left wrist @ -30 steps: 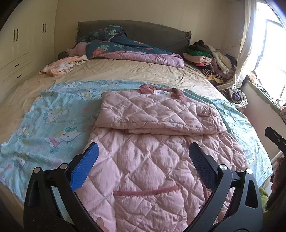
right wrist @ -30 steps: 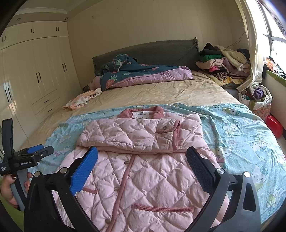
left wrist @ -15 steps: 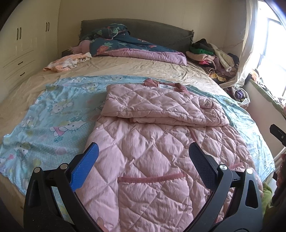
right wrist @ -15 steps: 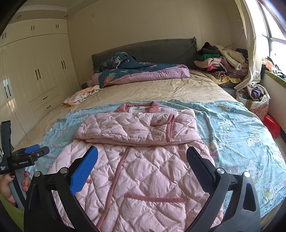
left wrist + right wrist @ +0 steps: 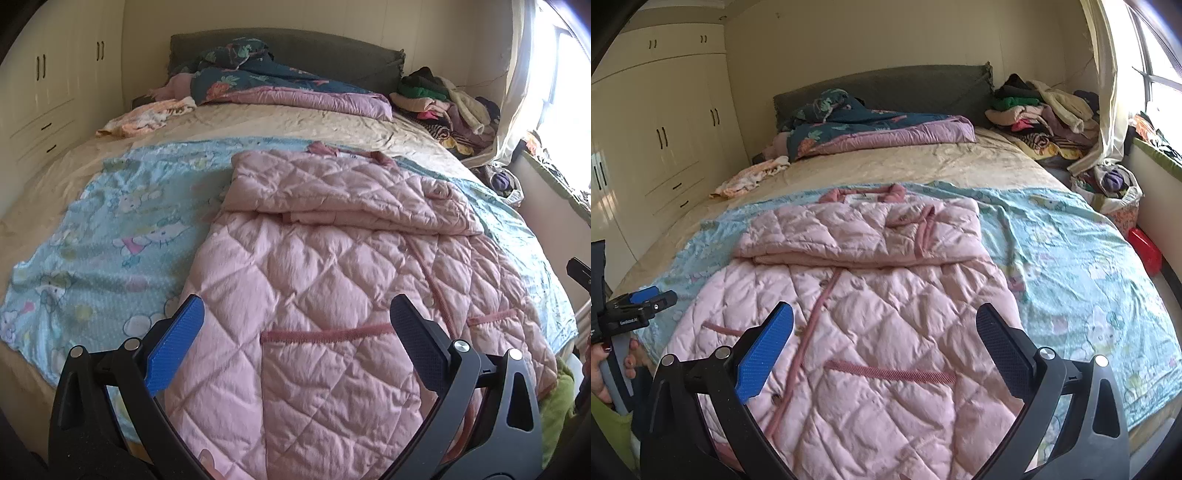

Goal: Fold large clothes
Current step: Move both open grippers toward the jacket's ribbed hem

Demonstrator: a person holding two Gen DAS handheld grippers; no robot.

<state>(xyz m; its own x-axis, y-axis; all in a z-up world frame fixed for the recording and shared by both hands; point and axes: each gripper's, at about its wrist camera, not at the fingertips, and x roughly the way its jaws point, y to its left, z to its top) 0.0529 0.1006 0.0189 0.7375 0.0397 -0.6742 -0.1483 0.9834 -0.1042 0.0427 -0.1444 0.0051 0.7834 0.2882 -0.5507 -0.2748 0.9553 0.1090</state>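
Observation:
A pink quilted coat (image 5: 317, 280) lies flat on a light blue cartoon blanket (image 5: 110, 236) on the bed, collar far, hem near. Its sleeves are folded across the chest into a band (image 5: 332, 195). My left gripper (image 5: 295, 325) is open and empty, above the coat's lower left part near a pocket. The coat shows in the right wrist view (image 5: 871, 310) too. My right gripper (image 5: 886, 328) is open and empty, above the lower front near the button placket. The left gripper shows at the left edge of the right wrist view (image 5: 642, 306).
A dark floral quilt (image 5: 864, 125) lies by the grey headboard. A heap of clothes (image 5: 1041, 110) sits at the bed's far right corner. A small garment (image 5: 750, 177) lies at far left. White wardrobes (image 5: 665, 129) line the left wall. A basket (image 5: 1115, 192) and red object stand right.
Both grippers have moved forward and lower toward the coat's hem; the coat looms larger. Both stay open and the coat has not moved.

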